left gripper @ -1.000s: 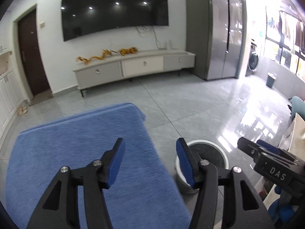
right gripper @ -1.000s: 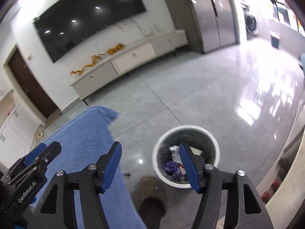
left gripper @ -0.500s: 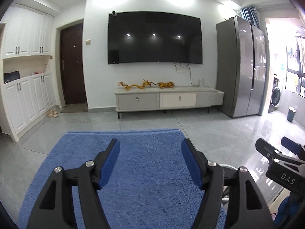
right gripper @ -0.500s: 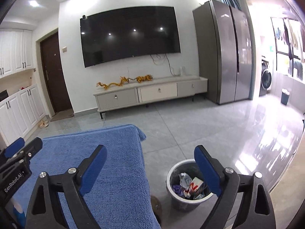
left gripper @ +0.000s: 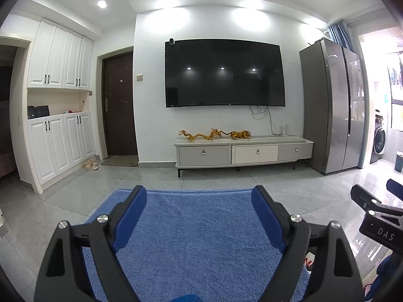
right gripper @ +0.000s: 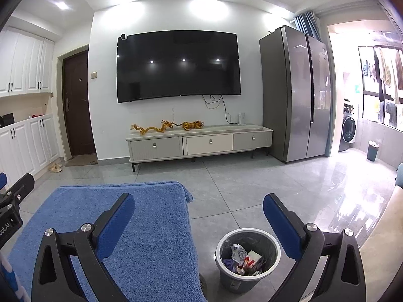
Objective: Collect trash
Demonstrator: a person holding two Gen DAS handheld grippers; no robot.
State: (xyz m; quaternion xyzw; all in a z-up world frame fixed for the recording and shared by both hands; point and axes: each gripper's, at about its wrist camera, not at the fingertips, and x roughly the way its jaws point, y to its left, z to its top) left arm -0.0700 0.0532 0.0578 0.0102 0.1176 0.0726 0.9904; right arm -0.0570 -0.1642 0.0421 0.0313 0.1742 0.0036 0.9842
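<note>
A grey waste bin (right gripper: 248, 259) stands on the floor to the right of a blue towel-covered surface (right gripper: 131, 229). Crumpled paper and wrappers (right gripper: 243, 258) lie inside it. My right gripper (right gripper: 199, 212) is open and empty, held level above the towel's right edge and the bin. My left gripper (left gripper: 199, 207) is open and empty above the blue towel (left gripper: 199, 241). The right gripper's body (left gripper: 377, 216) shows at the right of the left wrist view. The left gripper's body (right gripper: 12, 201) shows at the left of the right wrist view.
A TV cabinet (right gripper: 199, 143) with gold figurines stands under a wall TV (right gripper: 177, 65). A grey fridge (right gripper: 294, 93) stands to the right. White cupboards (left gripper: 58, 115) and a dark door (left gripper: 118, 105) are at the left. A second bin (right gripper: 372, 151) stands in the laundry area.
Both grippers have tilted up from looking down at the floor and bin to looking level across the room. The right gripper's jaws have opened wider.
</note>
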